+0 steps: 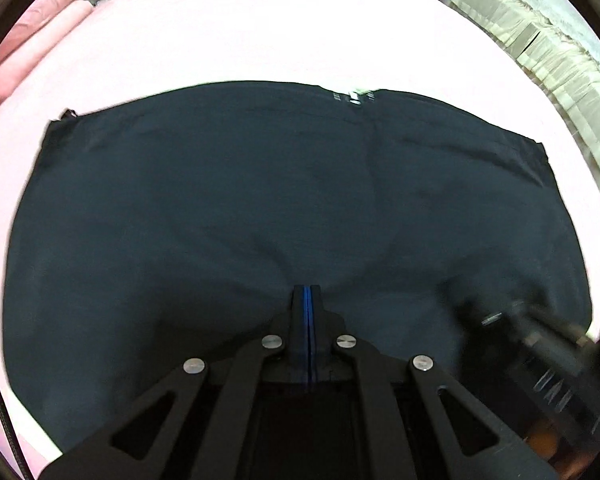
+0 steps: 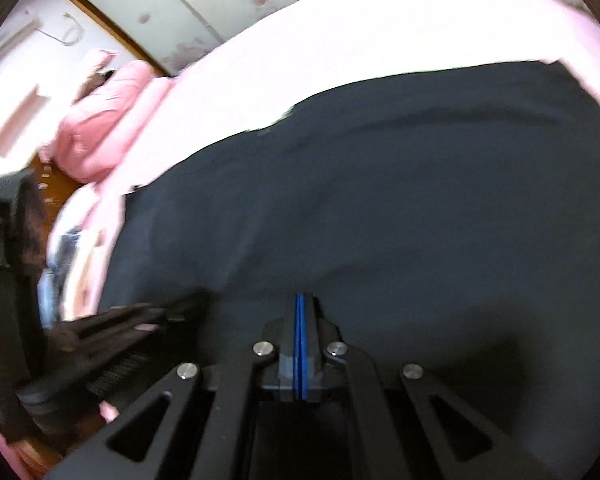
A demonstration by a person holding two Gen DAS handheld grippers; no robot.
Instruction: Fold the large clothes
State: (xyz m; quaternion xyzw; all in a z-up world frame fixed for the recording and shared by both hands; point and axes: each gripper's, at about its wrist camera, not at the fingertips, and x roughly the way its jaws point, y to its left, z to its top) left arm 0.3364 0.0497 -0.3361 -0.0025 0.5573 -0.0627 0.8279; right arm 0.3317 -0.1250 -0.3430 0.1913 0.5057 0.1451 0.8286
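Across the pink bed sheet point(image 1: 260, 32) we see the dark garment point(image 1: 260, 200) spread flat, long axis running side to side. Our left gripper point(image 1: 308, 294) and right gripper point(image 2: 300, 300) sit together at its near edge, fingers pressed shut, apparently on fabric. Only the left view shows the far-edge label point(image 1: 354, 97); only the right, the pink pillow point(image 2: 100, 136).

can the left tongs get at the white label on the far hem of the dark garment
Probably yes: nothing lies on the dark garment between the left tongs and the white label, though they are shut now.
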